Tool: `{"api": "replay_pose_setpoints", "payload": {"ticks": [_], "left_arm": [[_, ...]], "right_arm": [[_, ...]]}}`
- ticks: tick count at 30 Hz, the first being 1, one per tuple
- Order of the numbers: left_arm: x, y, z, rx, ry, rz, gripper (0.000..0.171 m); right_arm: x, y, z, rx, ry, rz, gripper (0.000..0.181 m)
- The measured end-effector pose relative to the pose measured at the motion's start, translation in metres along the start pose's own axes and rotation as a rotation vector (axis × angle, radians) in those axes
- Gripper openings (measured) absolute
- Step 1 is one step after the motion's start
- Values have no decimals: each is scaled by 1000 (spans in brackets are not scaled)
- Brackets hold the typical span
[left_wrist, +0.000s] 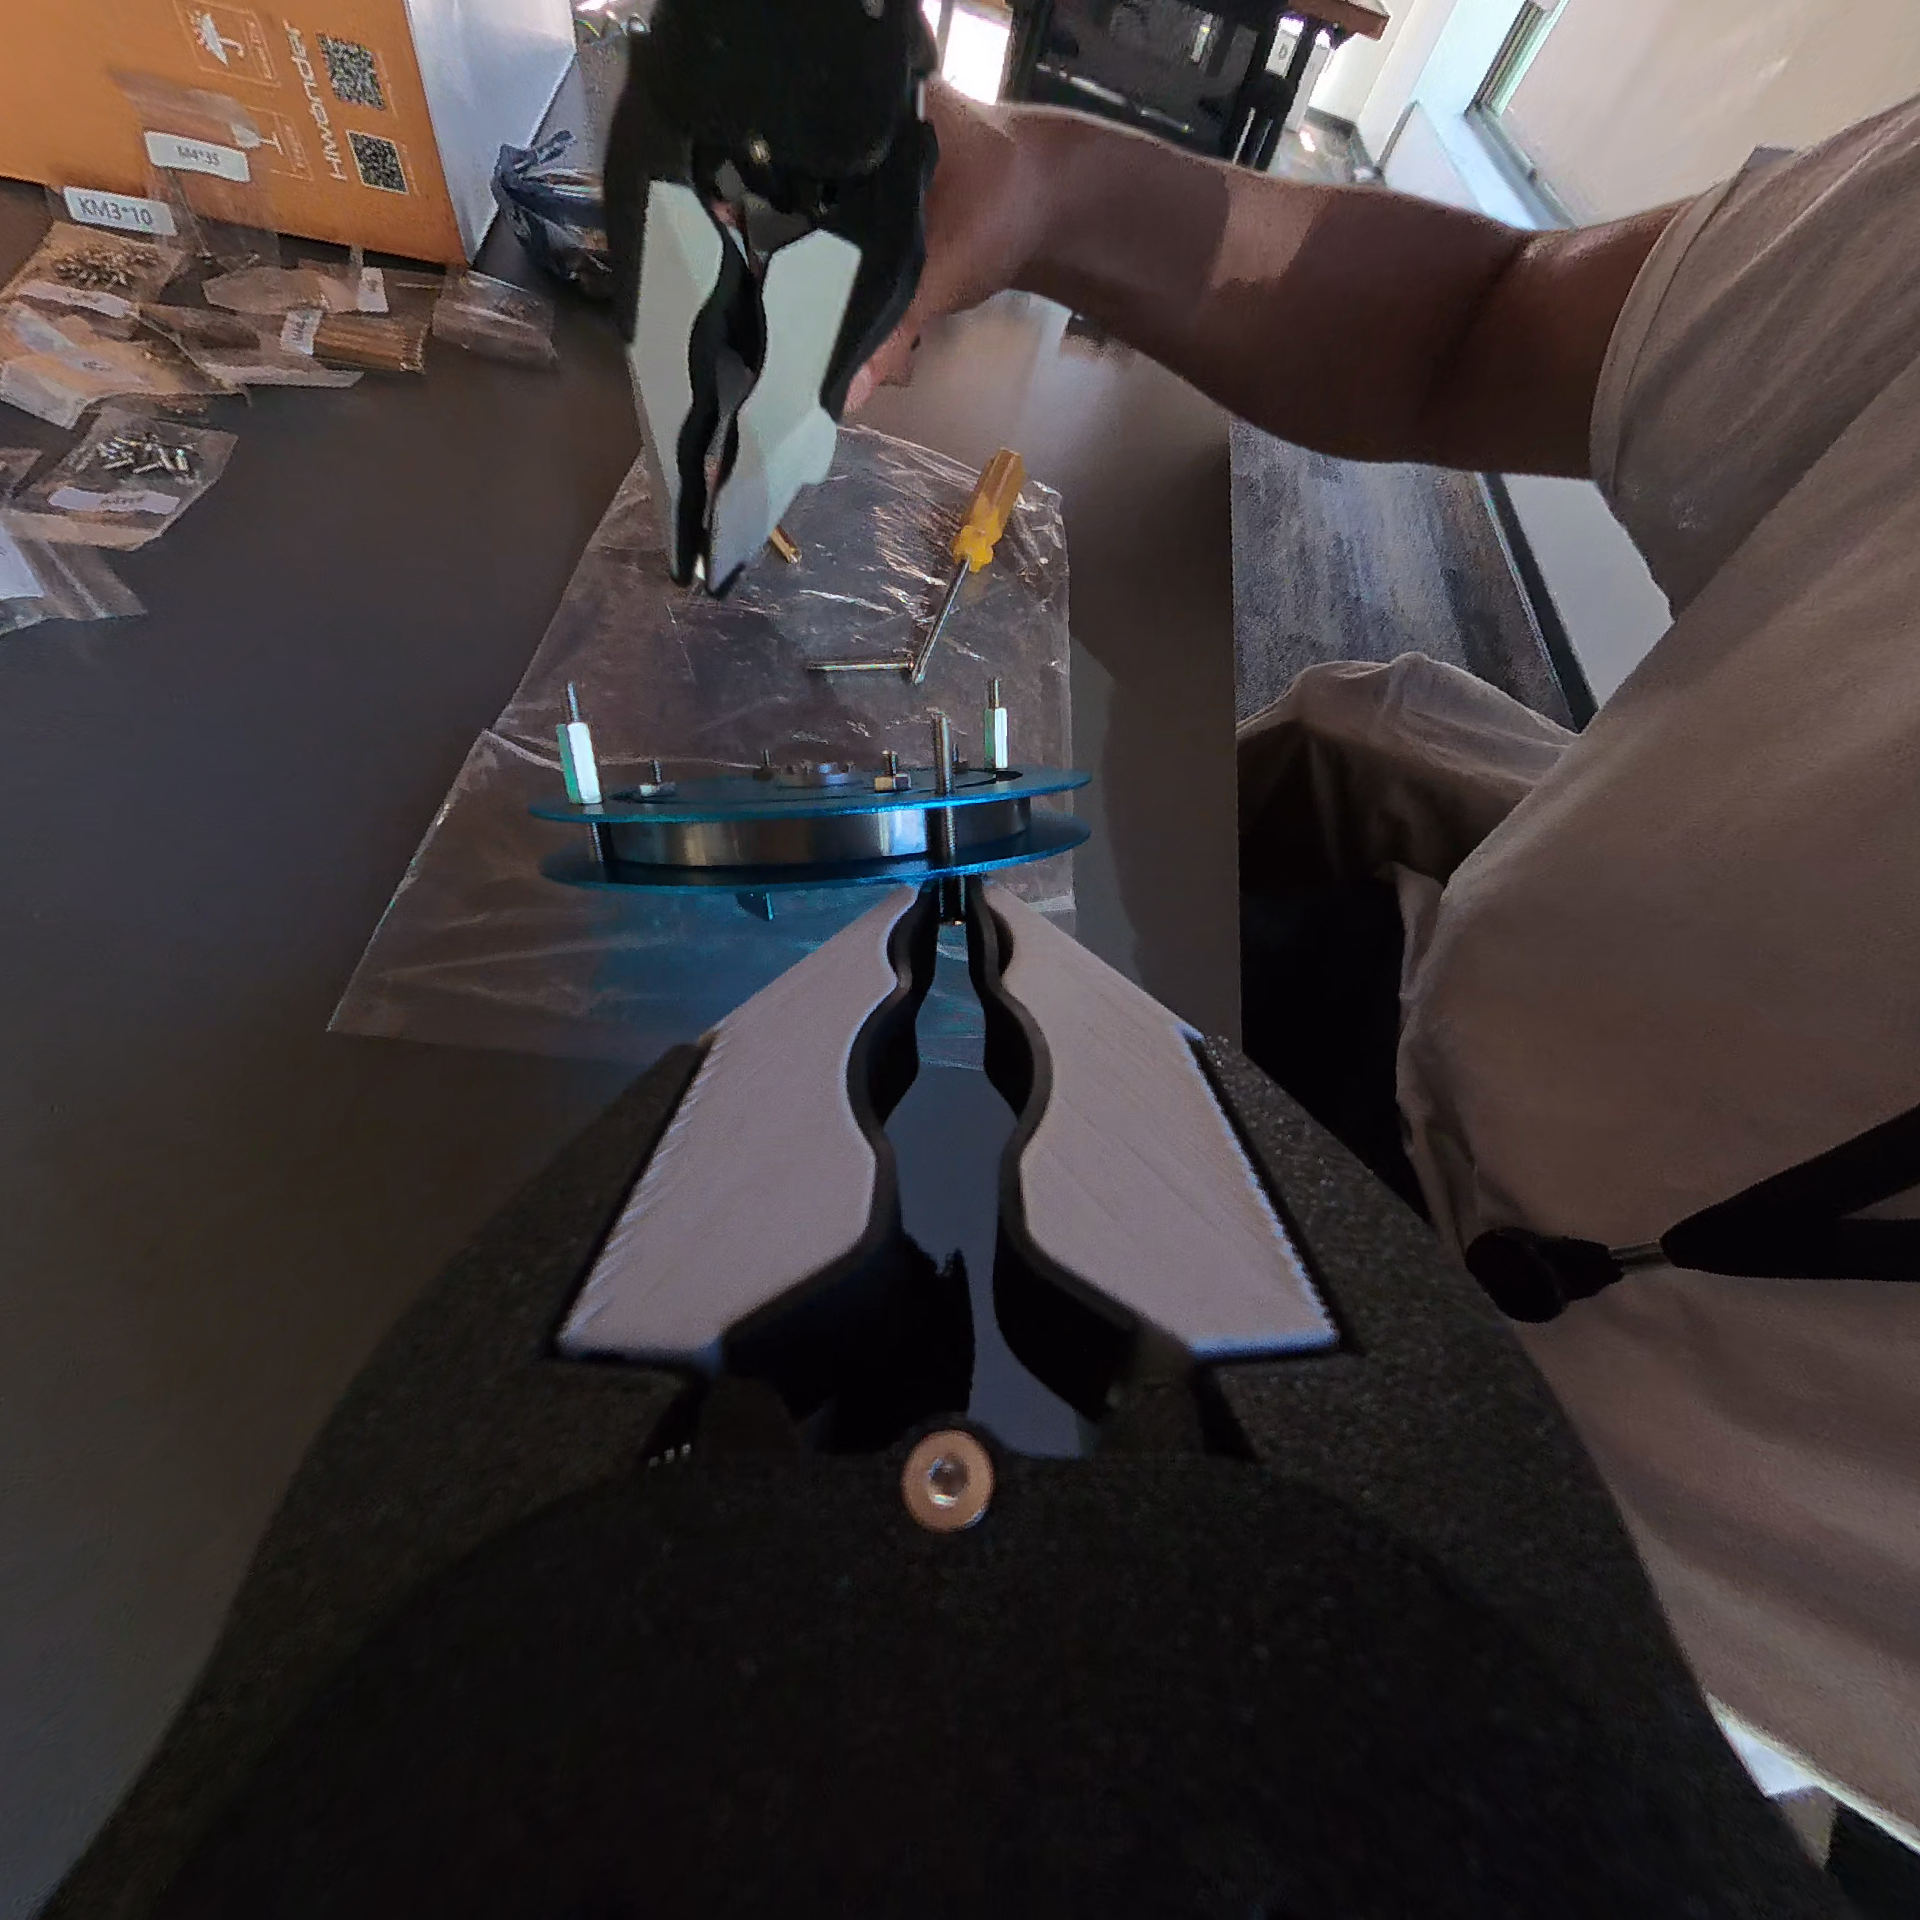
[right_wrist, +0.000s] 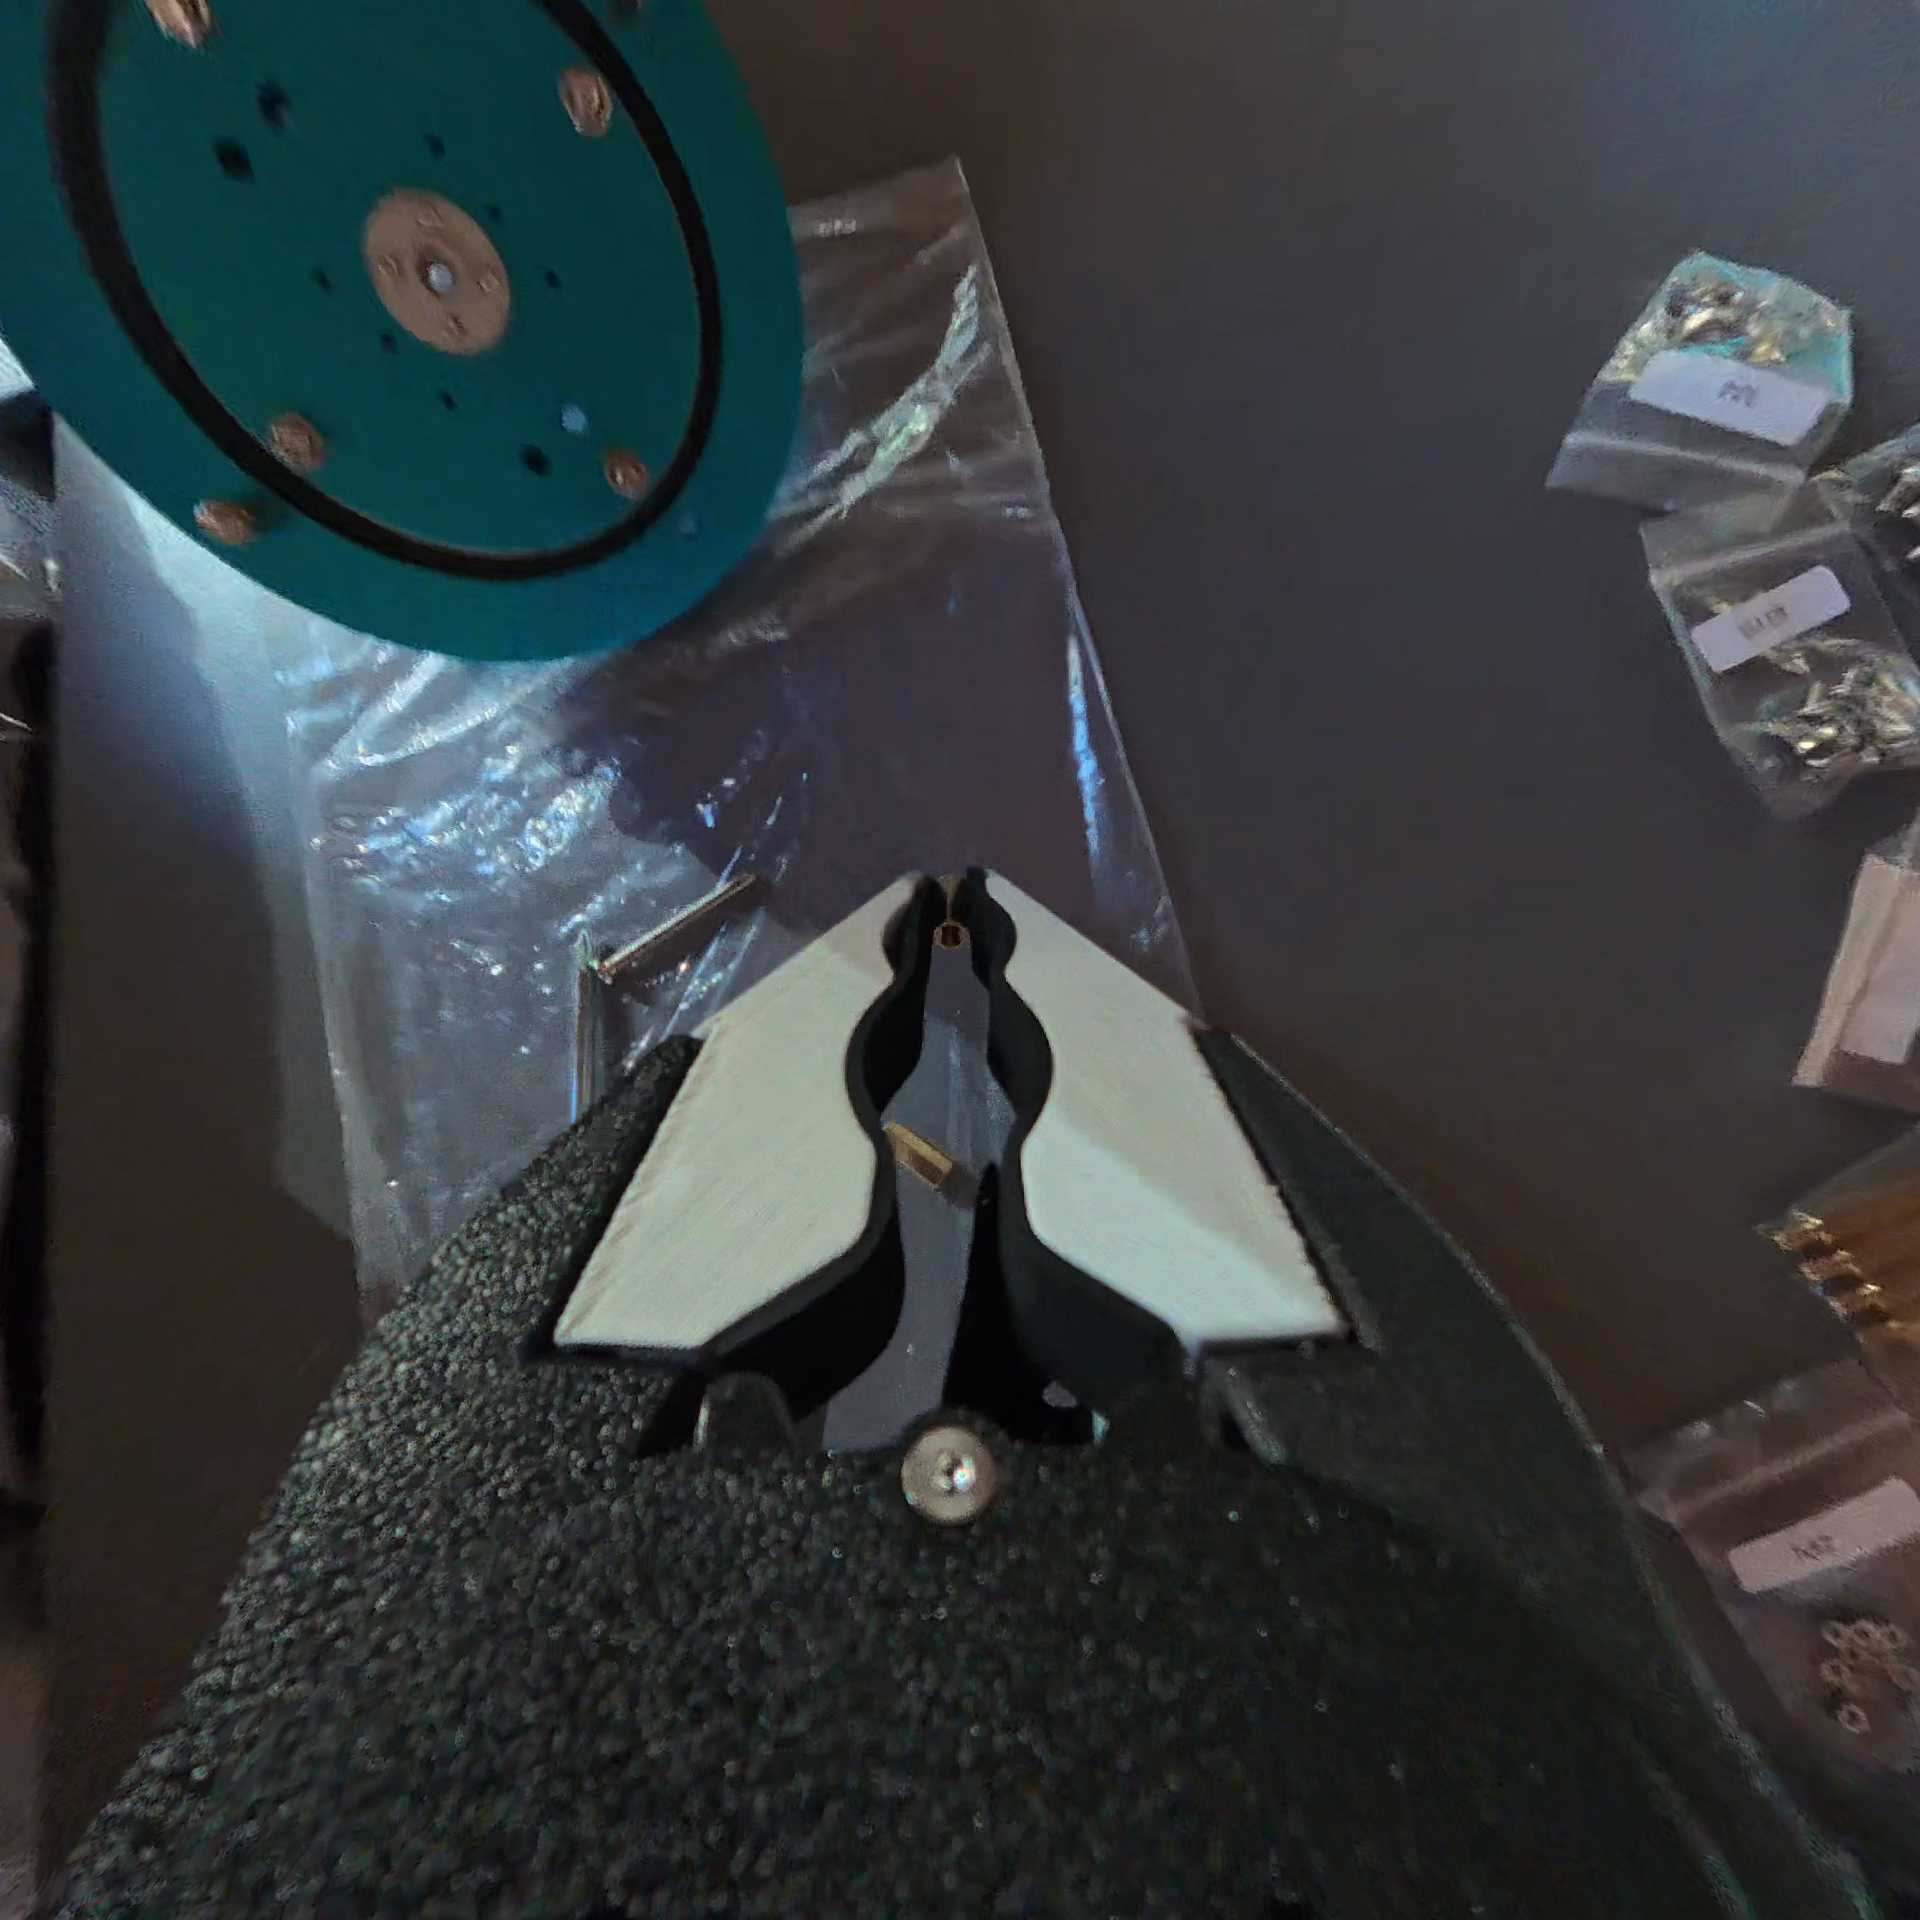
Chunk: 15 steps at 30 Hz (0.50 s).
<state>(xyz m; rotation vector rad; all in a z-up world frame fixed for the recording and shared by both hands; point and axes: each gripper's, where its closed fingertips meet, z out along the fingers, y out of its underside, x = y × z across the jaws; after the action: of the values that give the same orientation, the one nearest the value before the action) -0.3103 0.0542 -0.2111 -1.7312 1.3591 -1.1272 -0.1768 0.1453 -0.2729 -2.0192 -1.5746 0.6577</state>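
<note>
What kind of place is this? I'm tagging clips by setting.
Probably a hobby or workshop assembly bench: small labelled bags of screws lie on a dark table, a yellow-handled screwdriver rests on plastic wrap, and the left claw grips a blue disc assembly.

Assembly workbench: bagged screws (left_wrist: 135, 457), screwdriver (left_wrist: 982, 530), dark table (left_wrist: 260, 831).

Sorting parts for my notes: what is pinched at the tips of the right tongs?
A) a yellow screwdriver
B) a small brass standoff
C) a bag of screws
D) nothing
B: the right tongs are shut on a small brass standoff at their tips, above the plastic sheet; the screwdriver lies apart on it.
</note>
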Motion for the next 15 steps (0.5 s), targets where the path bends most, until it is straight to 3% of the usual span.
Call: {"api": "replay_pose_setpoints", "payload": {"ticks": [4,6,10,12,15], "left_arm": [[-2,-1,-1,-7,-23,-7,4],[-4,-2,-2,-2,-32,-25,4],[-4,-3,-1,17,-38,-53,4],[-2,-4,-1,29,-34,-69,4],[0,-7,2,47,-27,-105,4]], "right_arm": [[-2,5,5,4,20,-22,9],[-3,0,0,13,42,0,23],[-58,-56,-18,213,107,-85,35],[-96,-75,-10,289,157,-102,54],[-116,-85,6,323,410,-153,54]]}}
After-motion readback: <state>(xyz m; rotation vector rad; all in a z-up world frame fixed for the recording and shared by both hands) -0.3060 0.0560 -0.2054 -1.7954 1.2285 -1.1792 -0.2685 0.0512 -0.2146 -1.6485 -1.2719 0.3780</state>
